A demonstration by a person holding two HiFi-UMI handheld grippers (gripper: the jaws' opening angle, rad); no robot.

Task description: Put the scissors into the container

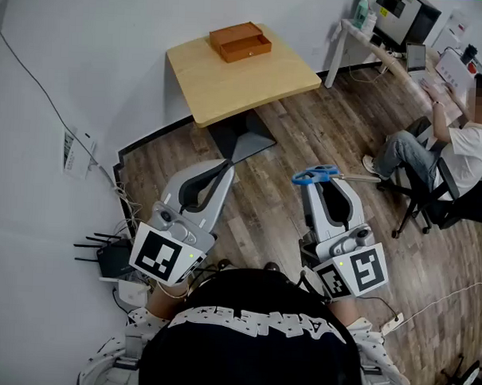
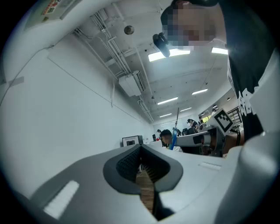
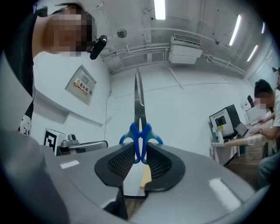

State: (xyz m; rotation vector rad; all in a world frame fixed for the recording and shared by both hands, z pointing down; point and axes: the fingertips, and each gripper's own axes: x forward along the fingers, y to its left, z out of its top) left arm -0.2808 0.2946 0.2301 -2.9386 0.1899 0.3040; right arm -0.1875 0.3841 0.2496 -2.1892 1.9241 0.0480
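The scissors (image 1: pixel 315 176) have blue handles and silver blades. My right gripper (image 1: pixel 325 184) is shut on the handles, and the blades stick out to the right over the wooden floor. In the right gripper view the scissors (image 3: pixel 141 135) stand up from between the pads of the right gripper (image 3: pixel 141 152), blades pointing at the ceiling. My left gripper (image 1: pixel 224 170) is held beside it, tips together with nothing in them; in its own view the left gripper (image 2: pixel 141 151) holds nothing. The container, an orange-brown tray (image 1: pixel 240 42), sits at the far end of a light wooden table (image 1: pixel 258 81), well ahead of both grippers.
A person sits on a chair (image 1: pixel 442 153) at the right, by a desk with a monitor (image 1: pixel 402 15). A black router (image 1: pixel 110 258) and cables lie by the white wall at the left. The table's dark foot (image 1: pixel 243 137) stands on the floor ahead. A power strip (image 1: pixel 391 323) lies at the lower right.
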